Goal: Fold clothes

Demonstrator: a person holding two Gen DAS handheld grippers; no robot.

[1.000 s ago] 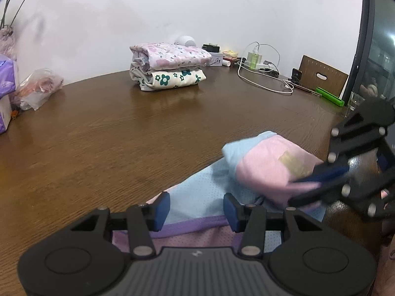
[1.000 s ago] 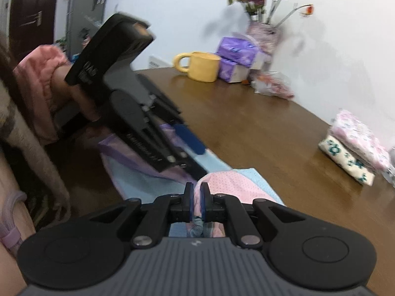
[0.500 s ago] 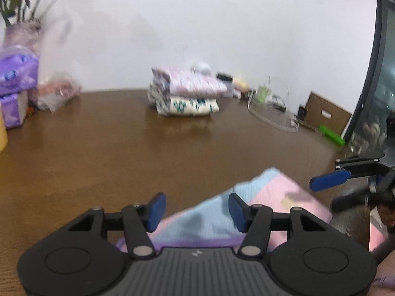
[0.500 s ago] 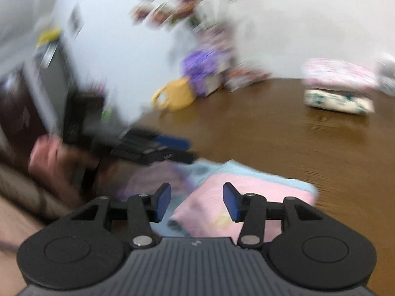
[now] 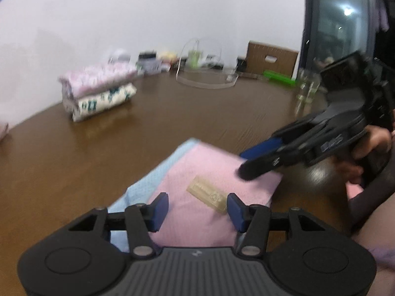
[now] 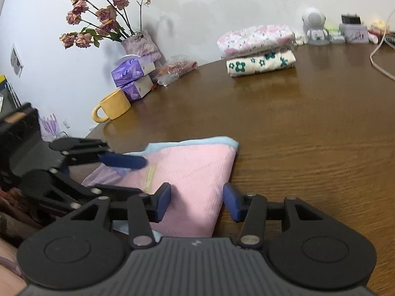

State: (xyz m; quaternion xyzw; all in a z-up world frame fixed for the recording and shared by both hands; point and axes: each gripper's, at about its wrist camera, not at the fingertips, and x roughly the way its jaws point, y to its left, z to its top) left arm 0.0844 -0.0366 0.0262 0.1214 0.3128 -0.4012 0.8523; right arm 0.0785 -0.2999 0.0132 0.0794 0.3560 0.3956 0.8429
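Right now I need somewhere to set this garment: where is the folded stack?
In the right wrist view the folded stack sits far right on the table, near the wall, beside the white figurine.

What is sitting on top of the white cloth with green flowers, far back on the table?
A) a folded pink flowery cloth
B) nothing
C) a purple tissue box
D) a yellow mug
A: the folded pink flowery cloth lies right on top of the white cloth with green flowers, making one stack on the table.
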